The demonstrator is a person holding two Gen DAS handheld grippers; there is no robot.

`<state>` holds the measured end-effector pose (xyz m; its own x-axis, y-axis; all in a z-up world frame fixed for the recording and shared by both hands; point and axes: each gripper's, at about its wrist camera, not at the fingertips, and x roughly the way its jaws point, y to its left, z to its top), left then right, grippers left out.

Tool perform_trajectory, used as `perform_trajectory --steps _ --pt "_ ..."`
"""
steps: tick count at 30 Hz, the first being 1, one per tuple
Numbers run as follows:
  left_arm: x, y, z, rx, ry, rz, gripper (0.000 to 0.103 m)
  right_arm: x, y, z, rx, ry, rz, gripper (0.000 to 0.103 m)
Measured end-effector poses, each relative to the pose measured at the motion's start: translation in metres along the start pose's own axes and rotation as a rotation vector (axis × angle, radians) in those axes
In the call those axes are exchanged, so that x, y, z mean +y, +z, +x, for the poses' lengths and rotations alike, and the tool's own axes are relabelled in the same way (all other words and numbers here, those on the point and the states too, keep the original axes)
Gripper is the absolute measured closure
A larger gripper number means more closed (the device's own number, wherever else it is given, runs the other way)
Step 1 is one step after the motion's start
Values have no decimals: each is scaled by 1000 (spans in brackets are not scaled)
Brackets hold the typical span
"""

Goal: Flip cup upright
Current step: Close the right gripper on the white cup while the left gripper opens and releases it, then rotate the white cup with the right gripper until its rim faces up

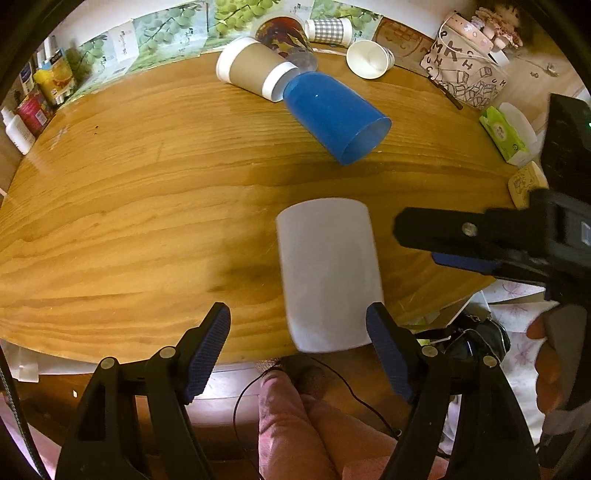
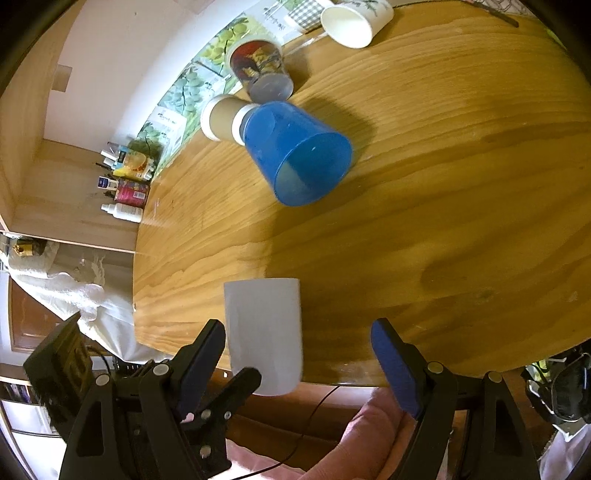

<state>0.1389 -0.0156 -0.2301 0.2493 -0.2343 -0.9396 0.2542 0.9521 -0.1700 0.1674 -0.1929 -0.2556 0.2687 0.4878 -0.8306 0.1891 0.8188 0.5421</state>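
A white cup (image 1: 328, 273) lies on its side at the near edge of the wooden table (image 1: 129, 206), its flat base pointing away. My left gripper (image 1: 299, 350) is open; the cup sits just inside its right finger (image 1: 388, 354). In the right wrist view the same cup (image 2: 264, 332) lies just right of my left finger pad (image 2: 201, 365). My right gripper (image 2: 297, 369) is open and empty around the cup's near end. It also shows in the left wrist view (image 1: 443, 240), to the right of the cup.
A blue cup (image 1: 332, 114) lies on its side mid-table, touching a brown-sleeved paper cup (image 1: 255, 72). A printed cup (image 1: 284, 40), a checked cup (image 1: 328, 31) and a white paper cup (image 1: 369, 59) lie behind. A bag (image 1: 465, 70) and tissue pack (image 1: 506, 136) sit far right.
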Motion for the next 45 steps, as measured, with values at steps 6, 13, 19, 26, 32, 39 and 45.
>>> perform_trajectory --steps 6,13,19,26,32,39,45 --pt "11 -13 -5 -27 13 2 24 10 -1 17 32 -9 -3 21" --pt "27 -25 -8 -62 31 -10 24 20 -1 39 76 -17 15 21" --pt "40 -31 -12 -82 51 -19 24 24 1 54 111 -48 33 21" --pt "53 -34 -9 -66 58 -45 24 27 7 66 144 -96 44 21" --pt "55 -32 -7 -55 58 -49 24 30 9 71 169 -139 33 21" --pt "51 -29 -6 -50 54 -32 24 35 10 73 181 -177 -5 35" --pt "50 -27 -5 -43 67 -13 24 39 10 74 188 -198 -39 35"
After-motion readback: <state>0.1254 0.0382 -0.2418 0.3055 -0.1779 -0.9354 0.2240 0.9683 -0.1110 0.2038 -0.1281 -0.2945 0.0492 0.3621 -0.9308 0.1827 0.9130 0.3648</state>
